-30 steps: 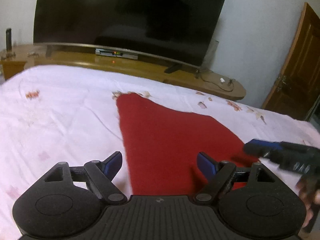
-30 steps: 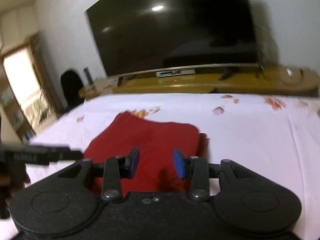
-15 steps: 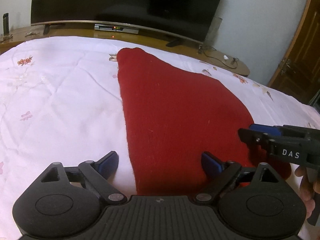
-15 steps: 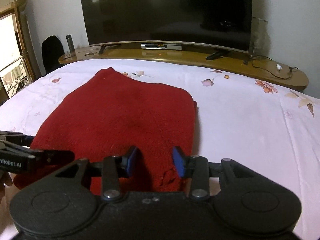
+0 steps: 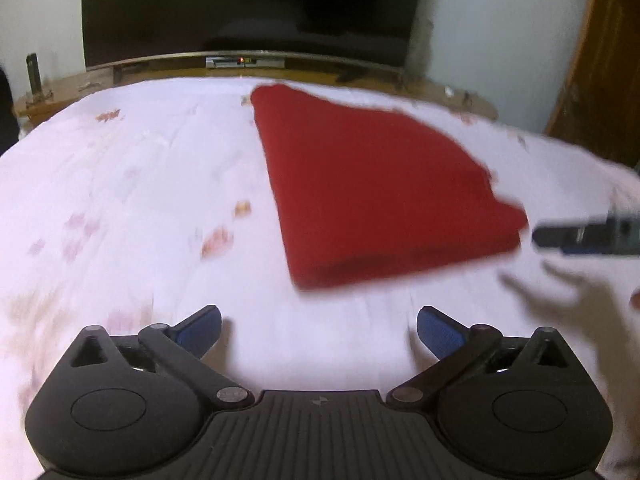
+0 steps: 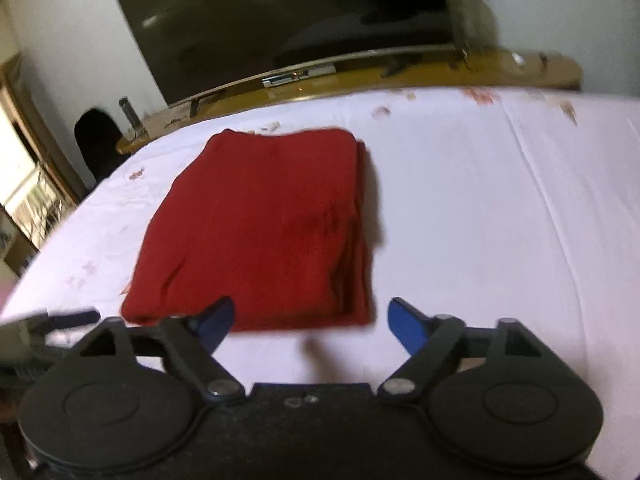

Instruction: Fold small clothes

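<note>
the red garment (image 6: 264, 228) lies folded into a rough rectangle on the bed (image 6: 460, 220), whose sheet is white with small faded flower prints. taking the garment as the landmark: its layered edges stack along the side that shows at the right in the right wrist view, and its near edge is a thick fold. the left gripper (image 5: 318, 330) hangs just short of that near edge, its blue-padded fingers spread wide with only bare sheet between them, holding nothing. the right gripper (image 6: 310, 320) sits at the near edge too, its fingers also wide apart and empty; the left pad overlaps the garment's near hem in the picture, though whether it touches the cloth cannot be told. in the left wrist view the right gripper shows as a blurred dark and blue shape just off the garment's near right corner. beyond the garment's far end, past the bed's edge, a wooden tv stand (image 6: 520, 70) carries a large dark television (image 5: 252, 4), and a brown wooden door (image 5: 600, 60) stands to the far right of the garment.
</note>
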